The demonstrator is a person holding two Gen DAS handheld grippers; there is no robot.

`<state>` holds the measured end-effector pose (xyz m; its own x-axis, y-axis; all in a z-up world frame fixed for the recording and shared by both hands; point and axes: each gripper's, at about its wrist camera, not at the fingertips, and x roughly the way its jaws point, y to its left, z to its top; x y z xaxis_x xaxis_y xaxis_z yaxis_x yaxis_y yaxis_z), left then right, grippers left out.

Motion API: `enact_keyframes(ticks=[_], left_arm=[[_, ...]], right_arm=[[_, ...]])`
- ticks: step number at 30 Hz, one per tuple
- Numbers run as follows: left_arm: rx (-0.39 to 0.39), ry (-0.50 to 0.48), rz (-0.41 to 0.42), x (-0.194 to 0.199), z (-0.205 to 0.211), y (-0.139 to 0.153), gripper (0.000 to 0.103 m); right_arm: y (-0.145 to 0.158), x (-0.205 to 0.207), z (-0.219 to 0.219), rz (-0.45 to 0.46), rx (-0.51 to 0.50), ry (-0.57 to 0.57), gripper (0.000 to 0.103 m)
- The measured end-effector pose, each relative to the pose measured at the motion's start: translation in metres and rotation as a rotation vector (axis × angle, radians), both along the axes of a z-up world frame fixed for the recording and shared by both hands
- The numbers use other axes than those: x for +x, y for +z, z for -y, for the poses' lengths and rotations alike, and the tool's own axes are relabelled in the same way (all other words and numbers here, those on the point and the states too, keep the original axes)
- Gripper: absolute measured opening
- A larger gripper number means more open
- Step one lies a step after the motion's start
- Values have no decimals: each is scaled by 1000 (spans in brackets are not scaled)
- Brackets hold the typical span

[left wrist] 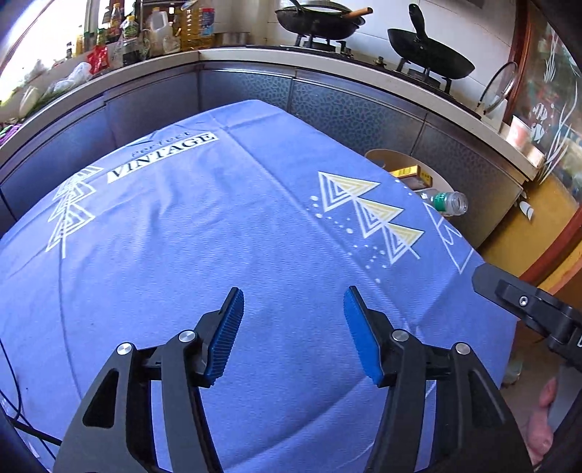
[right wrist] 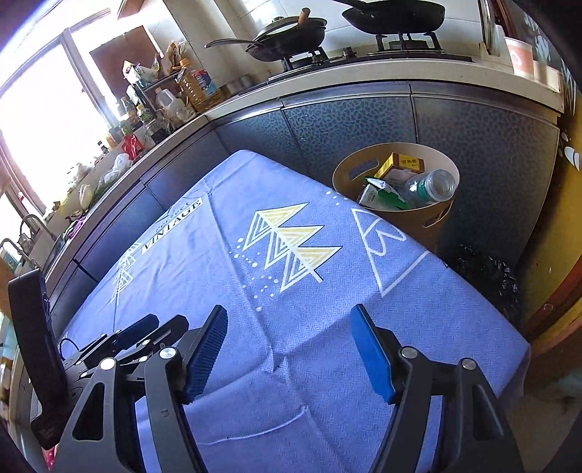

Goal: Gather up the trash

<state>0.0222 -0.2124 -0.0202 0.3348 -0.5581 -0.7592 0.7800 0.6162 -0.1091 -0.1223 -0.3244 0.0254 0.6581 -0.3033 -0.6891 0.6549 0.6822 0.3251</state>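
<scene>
A tan round bin (right wrist: 433,218) stands on the floor past the table's far right corner. It holds a clear plastic bottle (right wrist: 431,187), a yellow box (right wrist: 400,163) and a green-and-white carton (right wrist: 382,196). The bin (left wrist: 396,158) and bottle (left wrist: 449,203) also show in the left wrist view. My left gripper (left wrist: 294,294) is open and empty above the blue tablecloth (left wrist: 200,236). My right gripper (right wrist: 289,314) is open and empty above the same cloth (right wrist: 309,327). The left gripper's body (right wrist: 138,334) shows at the right view's lower left.
A kitchen counter (left wrist: 254,54) wraps behind the table, with woks (left wrist: 320,18) on a stove and several bottles (left wrist: 160,29). Grey cabinet fronts (right wrist: 363,120) stand close behind the table. A black bag (right wrist: 483,276) lies on the floor right of the table.
</scene>
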Motion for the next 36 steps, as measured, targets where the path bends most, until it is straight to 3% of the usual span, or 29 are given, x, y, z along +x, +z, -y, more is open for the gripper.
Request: enact_keyframes(ticks=[2, 7, 10, 13, 16, 36], left_arm=[[0, 12, 10, -1, -5, 1, 63], [7, 20, 30, -7, -6, 5, 65], [10, 17, 40, -15, -5, 8, 77], [13, 15, 48, -24, -3, 10, 78], [6, 19, 39, -31, 0, 12, 97], [136, 25, 106, -64, 15, 6, 97]], right_arm=[[1, 0, -3, -4, -6, -1, 71], [5, -5, -7, 0, -8, -13, 74], [7, -12, -6, 10, -9, -27, 77], [11, -22, -5, 17, -20, -43, 80], [10, -33, -2, 21, -14, -52, 80], [-6, -69, 9, 41, 52, -79, 83]])
